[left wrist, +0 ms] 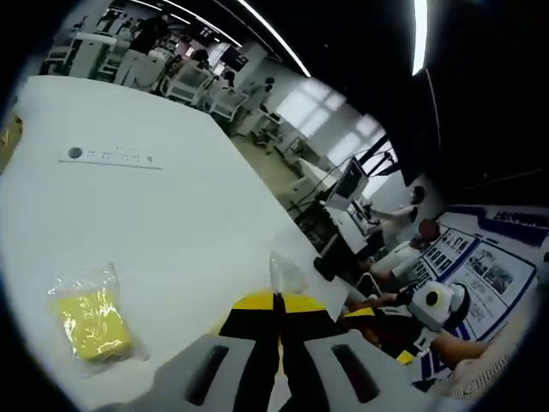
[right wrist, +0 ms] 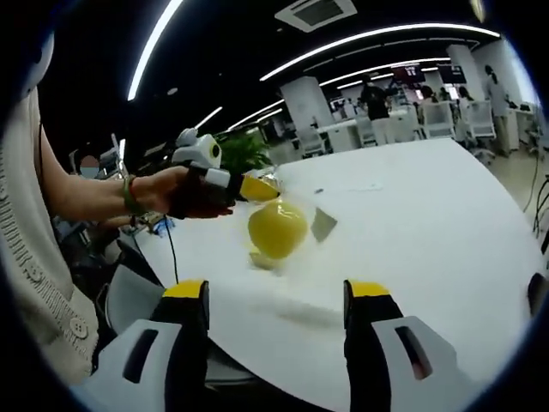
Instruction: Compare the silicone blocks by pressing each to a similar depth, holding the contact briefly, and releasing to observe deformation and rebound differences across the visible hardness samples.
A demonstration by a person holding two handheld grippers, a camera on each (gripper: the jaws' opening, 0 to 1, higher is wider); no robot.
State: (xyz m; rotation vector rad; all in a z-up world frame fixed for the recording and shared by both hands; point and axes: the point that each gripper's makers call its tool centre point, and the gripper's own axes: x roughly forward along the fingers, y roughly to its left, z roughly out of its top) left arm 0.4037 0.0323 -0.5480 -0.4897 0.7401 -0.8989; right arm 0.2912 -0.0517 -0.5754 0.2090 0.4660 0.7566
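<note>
My left gripper (left wrist: 276,300) has its yellow-tipped jaws together on the edge of a clear plastic bag (left wrist: 284,273). In the right gripper view that left gripper (right wrist: 256,188), held in a person's hand (right wrist: 163,193), keeps the bag lifted above the white table (right wrist: 429,223). A rounded yellow silicone block (right wrist: 277,228) hangs inside the bag. A second yellow block in its own clear bag (left wrist: 91,323) lies flat on the table at the lower left. My right gripper (right wrist: 274,296) stands open below the hanging block, apart from it.
A white strip with small markings (left wrist: 111,157) lies further out on the table. The table's edge (left wrist: 283,202) runs diagonally, with desks, chairs and people beyond it. A person's sleeve (right wrist: 34,257) is at the left. Posters (left wrist: 480,266) are at the right.
</note>
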